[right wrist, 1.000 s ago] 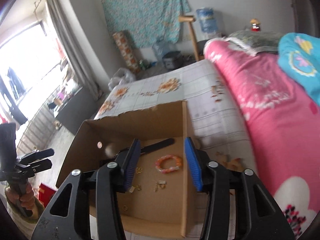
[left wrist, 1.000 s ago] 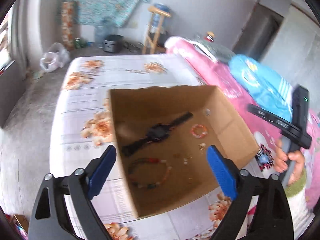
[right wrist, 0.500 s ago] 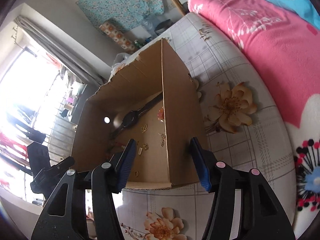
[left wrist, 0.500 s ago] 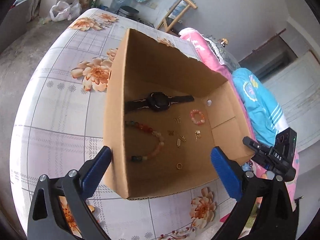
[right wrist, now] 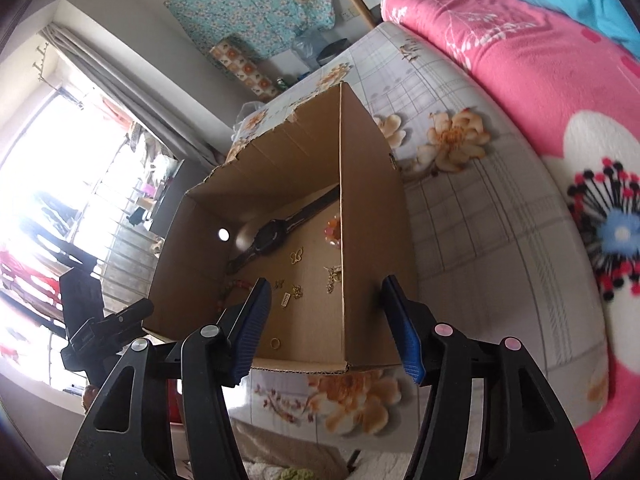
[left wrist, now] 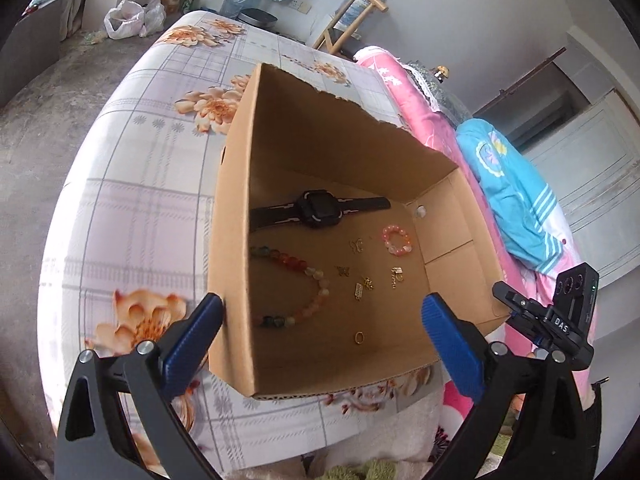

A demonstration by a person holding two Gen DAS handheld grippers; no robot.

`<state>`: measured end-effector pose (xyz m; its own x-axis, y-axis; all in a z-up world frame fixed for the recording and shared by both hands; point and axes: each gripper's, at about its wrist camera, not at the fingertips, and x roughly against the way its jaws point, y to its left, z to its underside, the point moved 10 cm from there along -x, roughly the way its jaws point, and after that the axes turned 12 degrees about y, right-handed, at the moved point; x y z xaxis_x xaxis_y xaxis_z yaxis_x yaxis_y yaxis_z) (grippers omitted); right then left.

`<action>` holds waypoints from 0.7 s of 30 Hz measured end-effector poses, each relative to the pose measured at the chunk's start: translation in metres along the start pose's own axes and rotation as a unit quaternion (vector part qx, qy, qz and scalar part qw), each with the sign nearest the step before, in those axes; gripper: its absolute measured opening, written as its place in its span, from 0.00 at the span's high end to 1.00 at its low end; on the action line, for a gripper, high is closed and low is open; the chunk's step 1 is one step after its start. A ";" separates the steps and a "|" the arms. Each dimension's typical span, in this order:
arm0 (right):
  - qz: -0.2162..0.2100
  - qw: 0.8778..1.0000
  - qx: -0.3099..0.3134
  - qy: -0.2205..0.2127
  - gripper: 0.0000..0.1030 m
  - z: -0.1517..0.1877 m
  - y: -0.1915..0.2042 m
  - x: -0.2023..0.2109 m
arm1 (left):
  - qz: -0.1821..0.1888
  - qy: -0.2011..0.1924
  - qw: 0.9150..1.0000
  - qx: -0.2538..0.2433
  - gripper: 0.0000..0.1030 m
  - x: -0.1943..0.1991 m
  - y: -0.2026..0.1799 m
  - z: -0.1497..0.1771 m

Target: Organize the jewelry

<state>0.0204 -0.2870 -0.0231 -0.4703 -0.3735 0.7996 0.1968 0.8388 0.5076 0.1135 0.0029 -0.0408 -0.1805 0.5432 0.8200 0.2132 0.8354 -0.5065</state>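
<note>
— So, where's the jewelry?
— Loose on the floor of the cardboard box (left wrist: 236, 240) on the bed (left wrist: 132, 184): watch (left wrist: 318, 210), bead bracelet (left wrist: 298, 288), small gold pieces.
— Tongs?
— My left tongs (left wrist: 320, 332) gape empty; my right tongs (right wrist: 326, 326) straddle the box's wall, spread apart.

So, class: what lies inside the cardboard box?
Inside the box: a black watch, a long bead bracelet, a small pink one, gold charms, a ring. The near wall hides part of the bracelet.
</note>
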 end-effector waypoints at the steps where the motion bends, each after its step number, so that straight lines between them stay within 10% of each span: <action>1: 0.001 1.000 -0.001 0.000 0.45 0.004 -0.001 -0.002 | -0.005 -0.001 1.000 -0.004 0.06 0.000 0.000 0.005; 10: 0.071 0.991 0.034 -0.104 0.34 0.031 0.007 0.049 | -0.122 -0.155 0.980 -0.034 0.05 0.057 -0.011 0.041; 21: 0.173 0.964 0.149 -0.139 0.08 0.084 0.056 0.035 | -0.259 -0.186 0.947 -0.037 0.05 0.081 -0.017 0.089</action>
<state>-0.0572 -0.2198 0.0066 -0.6417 0.0348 0.7662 0.1474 0.9859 0.0787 0.0099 0.0405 0.0107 -0.6025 0.0653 0.7955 0.0671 0.9973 -0.0311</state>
